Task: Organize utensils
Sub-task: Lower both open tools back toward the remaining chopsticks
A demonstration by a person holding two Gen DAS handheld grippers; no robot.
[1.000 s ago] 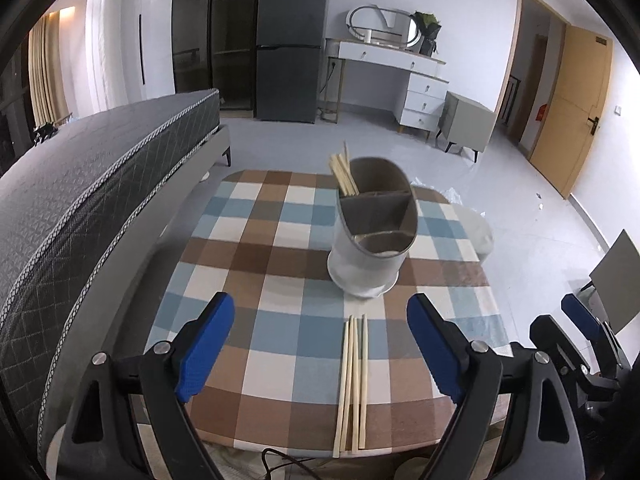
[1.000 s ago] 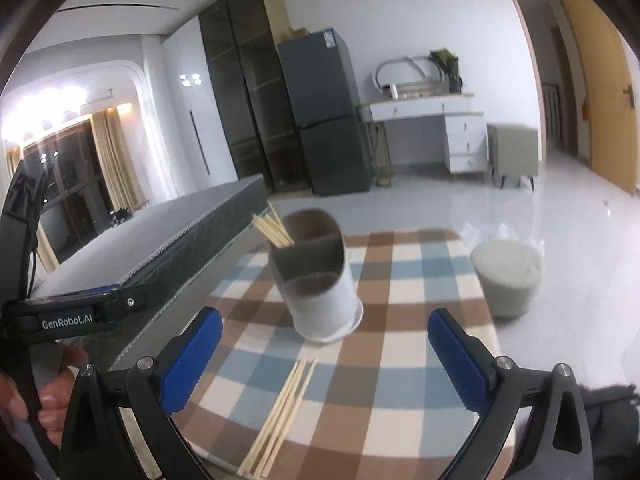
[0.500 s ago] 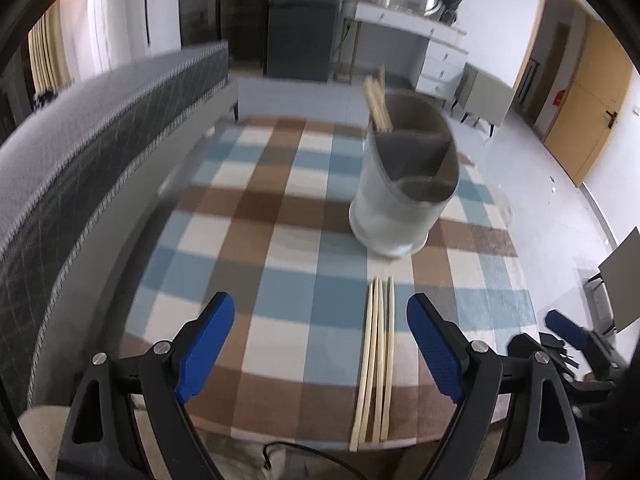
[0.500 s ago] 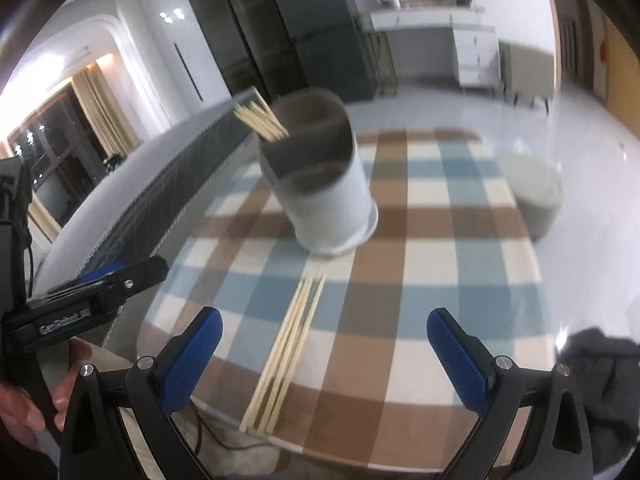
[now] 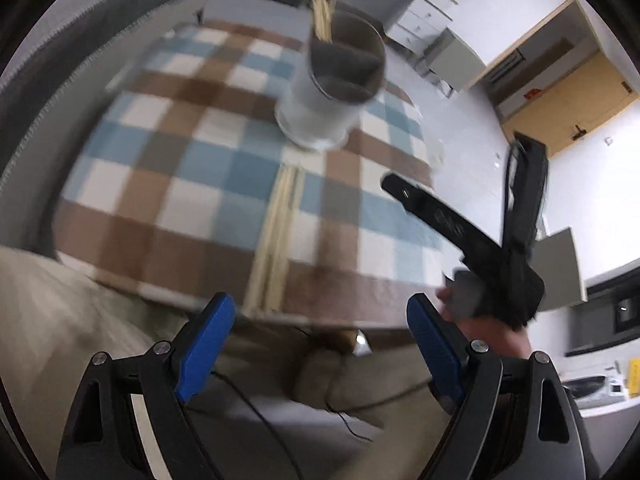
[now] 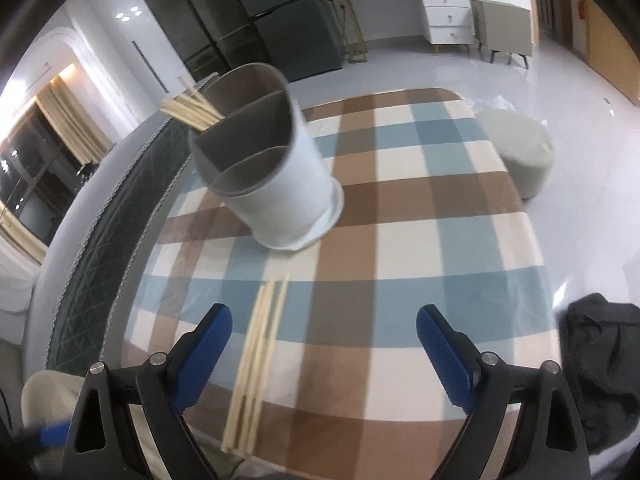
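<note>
A white divided utensil holder (image 6: 276,172) stands on the checkered table (image 6: 420,208), with several wooden chopsticks (image 6: 188,110) standing in its far-left compartment. A bundle of loose chopsticks (image 6: 258,364) lies flat near the front edge, between the holder and me. My right gripper (image 6: 324,344) is open and empty just above the table, the bundle by its left finger. My left gripper (image 5: 316,336) is open and empty, off the table's front edge. In its view the holder (image 5: 332,92) and the bundle (image 5: 276,240) are blurred, and the right gripper's black body (image 5: 480,248) shows at right.
A grey bed (image 6: 80,216) runs along the table's left side. A round grey stool (image 6: 520,148) stands right of the table, dark cloth (image 6: 600,360) at lower right. A fridge, dresser and door stand far behind.
Both grippers have tilted down and closed in on the table. The left one has pulled back below the front edge; the right one now hovers over the loose chopsticks. Both stay open.
</note>
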